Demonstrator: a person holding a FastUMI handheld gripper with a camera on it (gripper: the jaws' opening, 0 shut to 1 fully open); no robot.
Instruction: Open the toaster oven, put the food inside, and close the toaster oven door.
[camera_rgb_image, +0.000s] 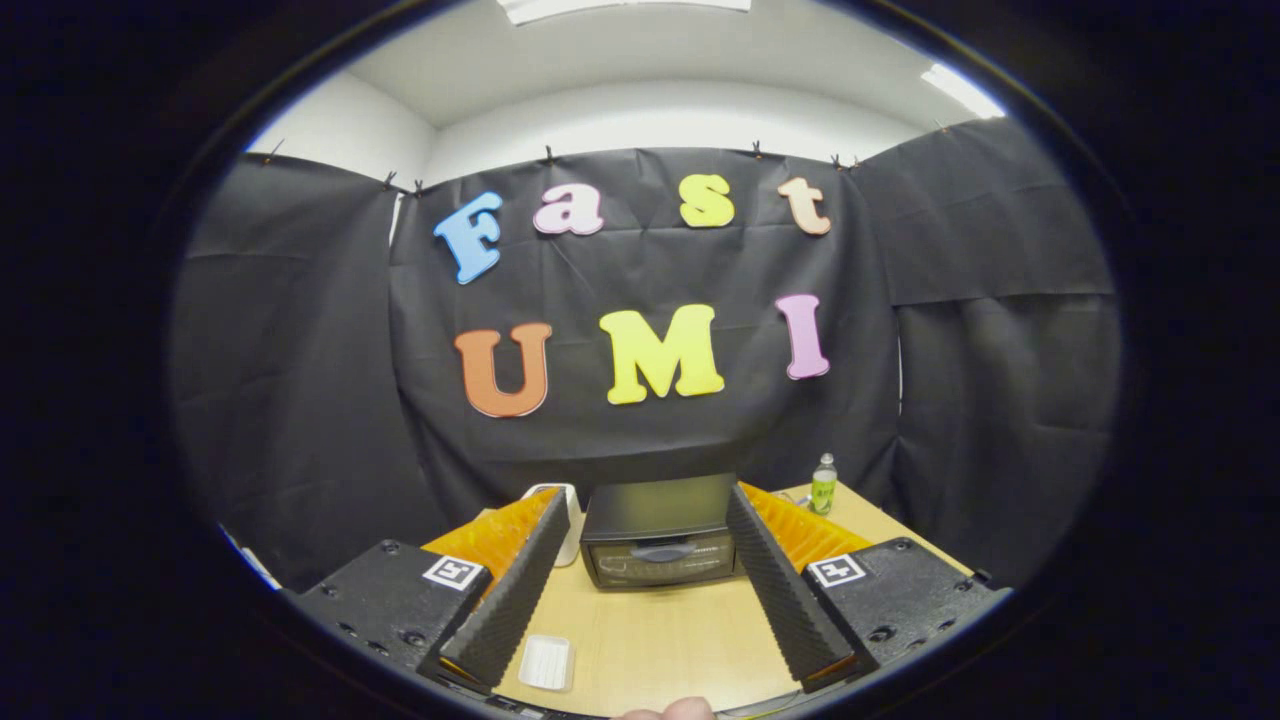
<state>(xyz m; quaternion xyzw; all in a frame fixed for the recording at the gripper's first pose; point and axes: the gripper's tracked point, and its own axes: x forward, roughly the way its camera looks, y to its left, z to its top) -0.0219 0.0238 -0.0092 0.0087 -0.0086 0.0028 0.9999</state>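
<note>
A black toaster oven (661, 530) stands on the wooden table (660, 640) beyond my fingers, its glass door shut and its handle facing me. My gripper (645, 505) hangs above the table, open, with nothing between the fingers (515, 590); the oven shows through the gap between them. A small white tray (546, 661) lies on the table near me, by the left finger. I cannot tell whether food lies in it.
A white object (568, 520) stands just left of the oven, partly hidden by my left finger. A small clear bottle with a green label (823, 484) stands at the table's far right corner. Black cloth walls close in the booth behind the table.
</note>
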